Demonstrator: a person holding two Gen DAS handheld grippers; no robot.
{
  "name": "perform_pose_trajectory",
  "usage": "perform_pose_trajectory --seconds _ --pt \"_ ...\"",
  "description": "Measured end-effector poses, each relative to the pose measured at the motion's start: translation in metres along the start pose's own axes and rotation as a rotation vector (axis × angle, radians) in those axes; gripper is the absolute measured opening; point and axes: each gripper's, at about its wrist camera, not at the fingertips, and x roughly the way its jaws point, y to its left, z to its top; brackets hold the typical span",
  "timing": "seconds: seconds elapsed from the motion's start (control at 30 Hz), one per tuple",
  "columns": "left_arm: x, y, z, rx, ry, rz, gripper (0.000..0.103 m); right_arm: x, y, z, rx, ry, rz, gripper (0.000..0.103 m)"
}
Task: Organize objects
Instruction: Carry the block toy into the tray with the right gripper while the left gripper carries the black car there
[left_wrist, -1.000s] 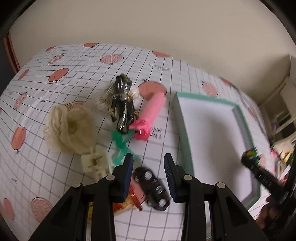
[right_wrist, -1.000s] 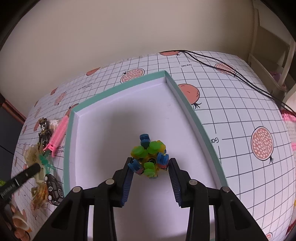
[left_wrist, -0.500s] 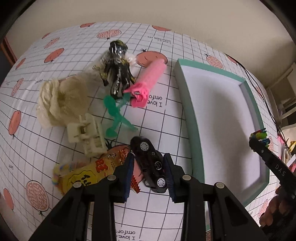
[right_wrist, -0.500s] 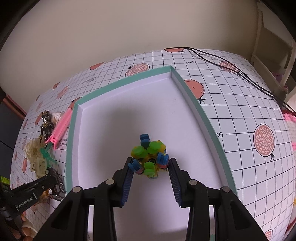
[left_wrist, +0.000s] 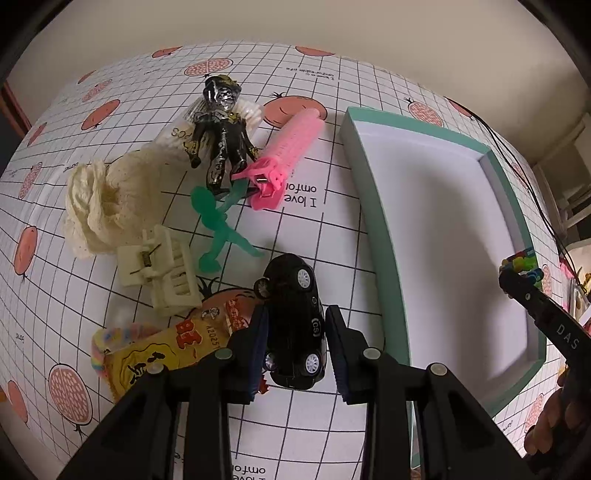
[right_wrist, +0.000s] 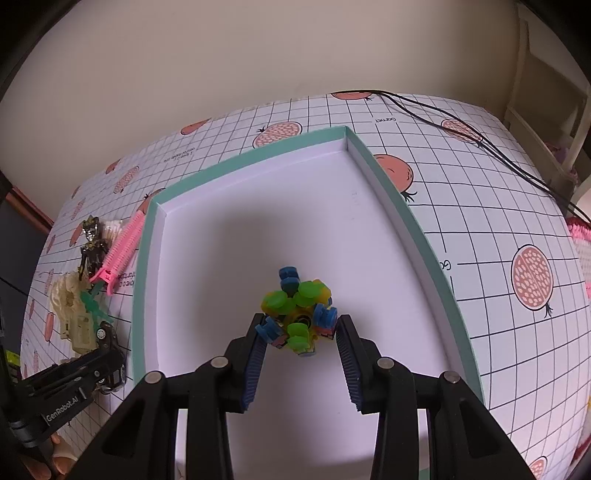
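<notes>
In the left wrist view a black toy car (left_wrist: 291, 295) lies on the gridded tablecloth beside the teal-rimmed white tray (left_wrist: 369, 206). My left gripper (left_wrist: 295, 332) has its blue pads pressed against the car's two sides. My right gripper (right_wrist: 300, 332) is shut on a colourful knobbed toy (right_wrist: 295, 302) of green, blue and yellow pieces and holds it over the tray floor (right_wrist: 406, 214). The same toy (left_wrist: 521, 264) shows at the right edge of the left wrist view.
Left of the tray lie a black-gold figure (left_wrist: 221, 140), a pink ridged clip (left_wrist: 286, 155), a green stick figure (left_wrist: 218, 225), a cream claw clip (left_wrist: 162, 269), cream lace (left_wrist: 99, 199) and a yellow snack packet (left_wrist: 159, 358). A black cable (right_wrist: 461, 125) crosses the far right.
My left gripper came down over the car and narrowed onto it; the car turned in line with the fingers. The right gripper kept hold of the toy and drifted slightly over the tray.
</notes>
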Motion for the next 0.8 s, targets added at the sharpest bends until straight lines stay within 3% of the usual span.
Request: perform_pose_trajectory --seconds 0.4,0.53,0.8 --pt "-0.014 0.003 0.009 -0.050 -0.056 -0.048 0.032 -0.001 -0.001 0.001 0.003 -0.007 0.006 0.041" --pt "-0.026 -0.007 0.019 -0.057 -0.114 -0.115 0.032 0.000 0.000 0.005 -0.008 -0.022 -0.007 0.041" --pt "-0.045 -0.048 0.036 0.051 -0.225 -0.194 0.033 -0.003 0.002 0.020 -0.026 -0.090 -0.007 0.041"
